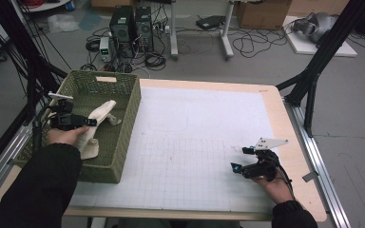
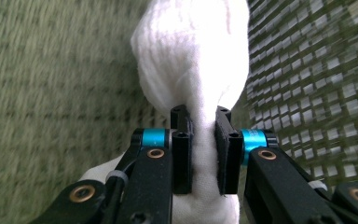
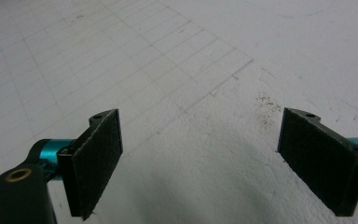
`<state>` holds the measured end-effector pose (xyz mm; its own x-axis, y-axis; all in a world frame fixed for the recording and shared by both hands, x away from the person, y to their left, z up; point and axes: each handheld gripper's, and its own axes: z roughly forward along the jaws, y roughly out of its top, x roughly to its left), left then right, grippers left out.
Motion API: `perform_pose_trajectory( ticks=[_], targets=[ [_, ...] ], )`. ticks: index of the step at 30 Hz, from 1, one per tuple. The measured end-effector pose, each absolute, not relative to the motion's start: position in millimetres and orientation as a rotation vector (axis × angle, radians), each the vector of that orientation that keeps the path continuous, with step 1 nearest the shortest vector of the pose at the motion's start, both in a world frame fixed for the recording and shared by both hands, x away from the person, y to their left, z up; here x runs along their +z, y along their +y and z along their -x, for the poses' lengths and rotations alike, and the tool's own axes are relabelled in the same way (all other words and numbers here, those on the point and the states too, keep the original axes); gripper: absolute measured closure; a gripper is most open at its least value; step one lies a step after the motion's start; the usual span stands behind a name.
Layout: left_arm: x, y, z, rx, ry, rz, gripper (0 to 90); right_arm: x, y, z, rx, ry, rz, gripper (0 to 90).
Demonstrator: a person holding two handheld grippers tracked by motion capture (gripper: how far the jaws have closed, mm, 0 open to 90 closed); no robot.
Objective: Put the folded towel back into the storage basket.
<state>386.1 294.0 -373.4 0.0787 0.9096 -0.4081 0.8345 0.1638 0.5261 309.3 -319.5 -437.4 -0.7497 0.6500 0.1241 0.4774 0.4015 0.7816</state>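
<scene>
I have the left gripper down inside the green woven basket at the left of the high view, and its jaws are clamped on a white cloth. The left gripper view shows it plainly: the white cloth is pinched into a narrow neck between the two black pads, bulging out above them, with the basket's weave close behind on the right of that frame. Part of the cloth drapes toward the lower left of the basket under my hand, so I judge it is resting on the basket floor rather than hanging free, though I cannot tell how much of it touches.

The right gripper sits at the lower right of the high view, over the white gridded tabletop. Its jaws are spread wide with nothing between them; the right gripper view shows bare tabletop between the two pads.

I read this as the placing step, the cloth going into the basket. Next I would let the left jaws go, then lift straight up without snagging the cloth or catching the basket wall.
</scene>
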Motion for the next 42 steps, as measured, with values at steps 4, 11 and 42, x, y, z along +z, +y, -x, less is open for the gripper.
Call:
perform_pose_trajectory(
  ticks=[4,11,42],
  targets=[
    [-378,292,-388,0.145,1.8,-1.736,79.6,-438,-319,-310,1.267,2.459,-0.999,13.1],
    [-386,287,-391,0.116,1.849,-1.857,79.5,-438,-318,-311,1.27,2.459,-0.992,13.2],
    [-357,250,-408,0.368,1.611,-2.111,45.9,-434,-317,-309,1.28,2.453,-0.983,13.3]
  ],
)
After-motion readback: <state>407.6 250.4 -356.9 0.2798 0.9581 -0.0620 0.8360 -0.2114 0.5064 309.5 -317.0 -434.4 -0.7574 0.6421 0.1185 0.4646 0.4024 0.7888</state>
